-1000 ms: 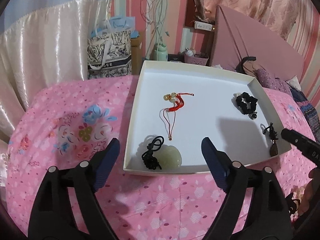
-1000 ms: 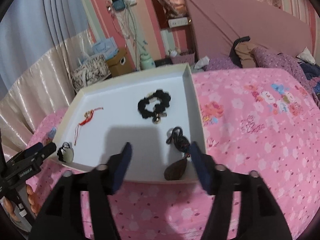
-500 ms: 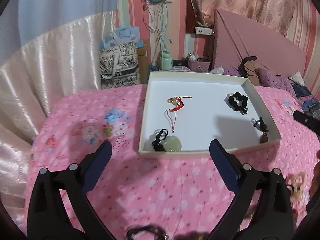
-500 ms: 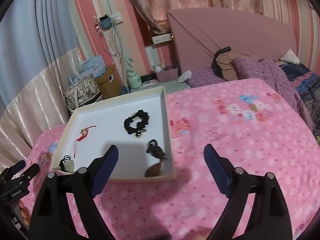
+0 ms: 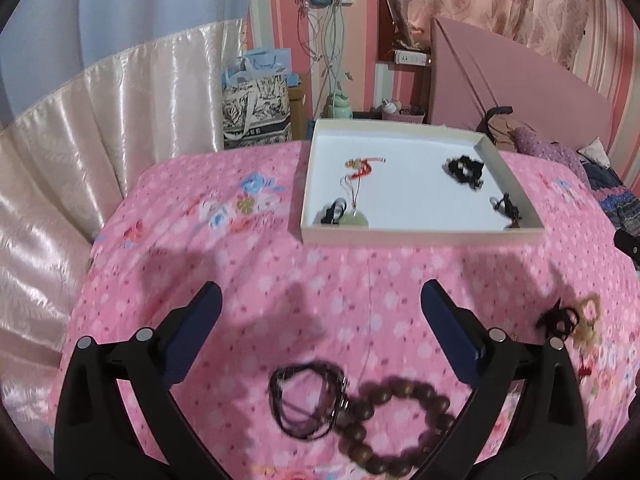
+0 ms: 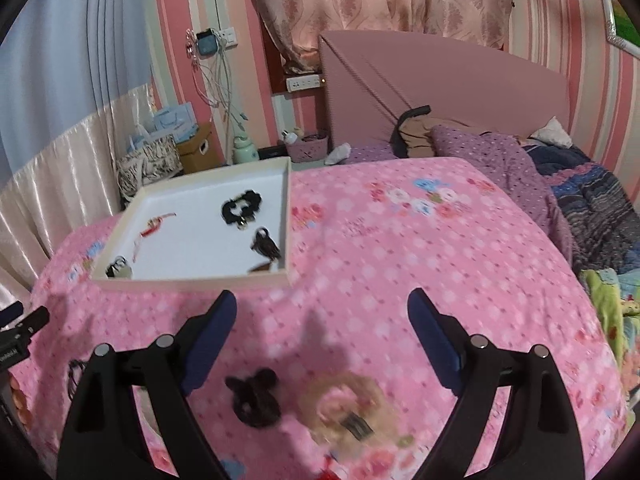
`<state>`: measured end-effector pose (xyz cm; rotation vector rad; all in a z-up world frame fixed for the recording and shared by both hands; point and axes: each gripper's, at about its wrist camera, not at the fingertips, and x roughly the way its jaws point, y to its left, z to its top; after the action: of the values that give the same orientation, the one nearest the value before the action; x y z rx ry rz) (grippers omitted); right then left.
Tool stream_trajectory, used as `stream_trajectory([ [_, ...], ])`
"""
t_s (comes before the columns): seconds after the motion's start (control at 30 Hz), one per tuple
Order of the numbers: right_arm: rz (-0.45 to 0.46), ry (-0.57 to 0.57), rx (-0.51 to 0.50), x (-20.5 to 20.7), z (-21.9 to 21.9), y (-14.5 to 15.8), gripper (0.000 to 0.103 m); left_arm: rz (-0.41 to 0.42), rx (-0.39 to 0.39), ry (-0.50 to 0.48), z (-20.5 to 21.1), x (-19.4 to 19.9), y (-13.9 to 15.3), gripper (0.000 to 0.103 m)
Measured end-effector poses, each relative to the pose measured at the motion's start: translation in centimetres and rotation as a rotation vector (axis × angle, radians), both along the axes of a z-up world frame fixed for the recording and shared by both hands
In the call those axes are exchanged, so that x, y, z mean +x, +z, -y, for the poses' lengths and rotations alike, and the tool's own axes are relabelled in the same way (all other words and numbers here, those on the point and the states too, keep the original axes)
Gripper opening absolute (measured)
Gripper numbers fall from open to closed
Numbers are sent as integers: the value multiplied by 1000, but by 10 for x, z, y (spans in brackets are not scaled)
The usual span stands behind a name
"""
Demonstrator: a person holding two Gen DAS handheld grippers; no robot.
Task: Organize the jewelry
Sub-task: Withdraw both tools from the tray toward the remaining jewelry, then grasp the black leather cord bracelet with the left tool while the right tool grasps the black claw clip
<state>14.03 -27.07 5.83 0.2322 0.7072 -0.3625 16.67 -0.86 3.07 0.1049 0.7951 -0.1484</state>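
A white tray [image 5: 420, 233] sits on the pink flowered bedspread [image 5: 240, 264], and everything else is placed against it. Inside the tray, a red cord charm [image 5: 362, 168] lies toward its far left part, a pale green jade pendant [image 5: 354, 219] on a black cord rests against the near wall at the left corner, a black scrunchie [image 5: 464, 169] lies near the far right wall, and a dark pendant with a black knot [image 5: 507, 209] lies by the right wall close to the near corner. The left gripper [image 5: 318, 322] hangs above the bedspread on the near side of the tray, its jaws spread wide and holding nothing. Nearer to the camera than the tray, a wooden bead bracelet [image 5: 394, 424] lies on the bedspread touching a black beaded strand [image 5: 306, 404], both somewhat blurred. The right gripper [image 6: 322, 322] also hangs on the near side of the tray, toward the tray's right corner, jaws wide apart and empty. Below it on the bedspread lie a small black hair tie [image 6: 254, 396] and, just beside it, a blurred tan ring-shaped piece [image 6: 344, 408], both well apart from the tray.
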Motion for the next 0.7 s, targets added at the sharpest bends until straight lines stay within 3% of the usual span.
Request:
stream_trajectory([
  [0.3,45,-58,-12,-29,-8,-13,87,0,-10,32,-15,-29,-14,99],
  [0.7,10,36,-99,-19,-48,-43,87,-14,-22,23,-34,-42,-40,99],
])
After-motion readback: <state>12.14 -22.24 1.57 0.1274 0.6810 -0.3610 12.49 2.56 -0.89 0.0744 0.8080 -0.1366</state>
